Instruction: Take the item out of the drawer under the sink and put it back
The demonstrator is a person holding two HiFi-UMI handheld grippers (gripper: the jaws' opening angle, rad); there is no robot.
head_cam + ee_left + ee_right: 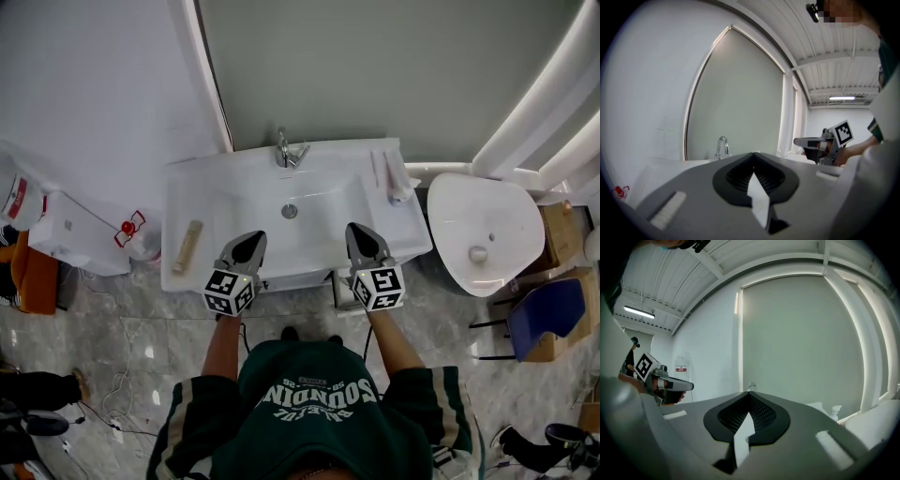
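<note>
Start of the job: both claws pressed together and empty above the washbasin

We held the left gripper (248,246) and the right gripper (364,242) side by side over the front edge of the washbasin (216,187), both aimed up toward the faucet (289,150), each with its jaws closed on nothing. We judged that no step was yet under way: the drawer sat below the basin, out of sight from above, and the item was presumably inside it, so we could tell neither which way the item pointed nor how its long axis lay. The drawer front probably ran left to right along the basin's front. The next move called for lowering one gripper below the rim, spreading its jaws, and catching the drawer's front to pull it toward us.
</note>
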